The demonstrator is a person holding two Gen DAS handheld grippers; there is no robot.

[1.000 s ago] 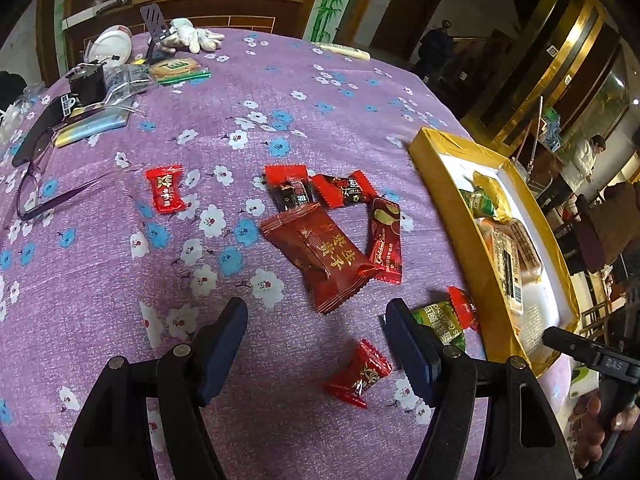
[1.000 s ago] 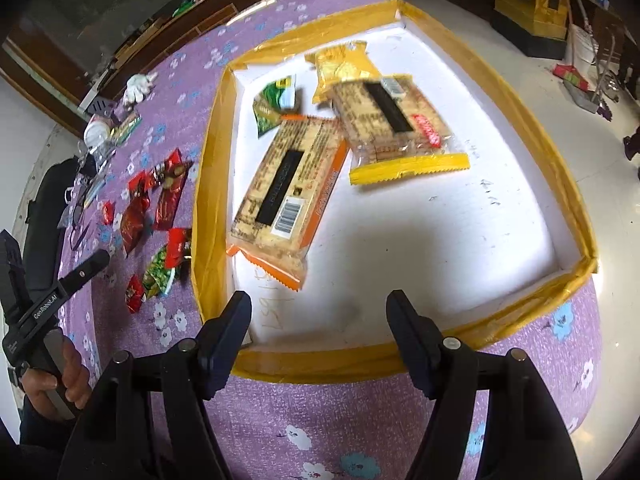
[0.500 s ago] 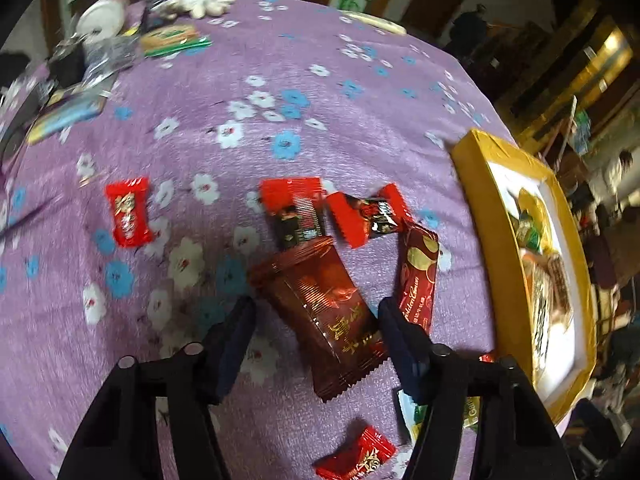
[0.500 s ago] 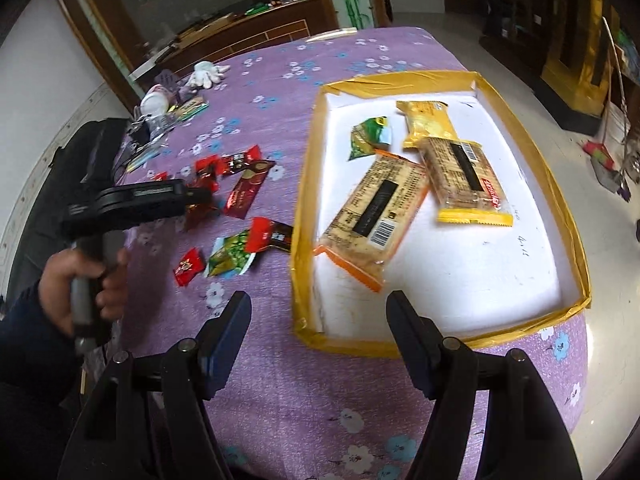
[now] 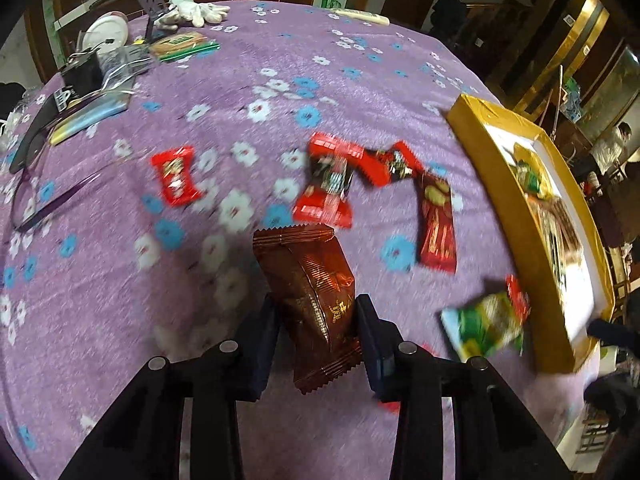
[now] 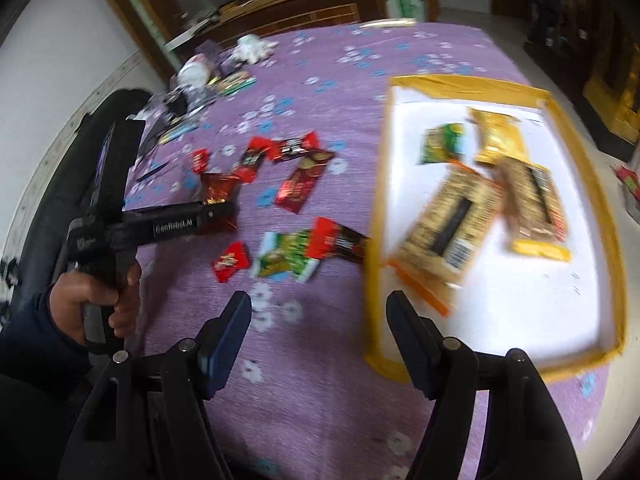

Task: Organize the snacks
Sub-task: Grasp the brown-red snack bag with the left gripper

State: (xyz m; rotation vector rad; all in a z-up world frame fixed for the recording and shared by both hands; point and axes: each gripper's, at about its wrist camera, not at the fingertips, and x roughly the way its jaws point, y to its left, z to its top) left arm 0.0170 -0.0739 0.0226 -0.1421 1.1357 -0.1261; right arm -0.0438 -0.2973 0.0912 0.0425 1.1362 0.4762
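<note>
A dark red snack packet (image 5: 308,272) sits between the pads of my left gripper (image 5: 316,304). The jaws are closing, both pads press its sides, and it looks crumpled. The right wrist view shows that left gripper (image 6: 220,212) gripping the same packet (image 6: 220,186), with a hand (image 6: 100,304) on its handle. More red wrappers (image 5: 328,184), a long red bar (image 5: 436,220), a small red candy (image 5: 176,176) and a green packet (image 5: 484,324) lie loose on the purple cloth. My right gripper (image 6: 318,304) hangs open and empty over the cloth beside the yellow-rimmed tray (image 6: 376,184).
The tray (image 5: 504,208) holds two biscuit packs (image 6: 452,224), a gold packet (image 6: 498,140) and a green one (image 6: 442,144). Glasses (image 5: 36,184), a white plate (image 5: 106,32), a white glove (image 5: 192,12) and small boxes crowd the far left of the floral table.
My left gripper moved in over the dark red packet and its jaws narrowed onto it. The right gripper swung left from above the tray to the cloth beside it, still open.
</note>
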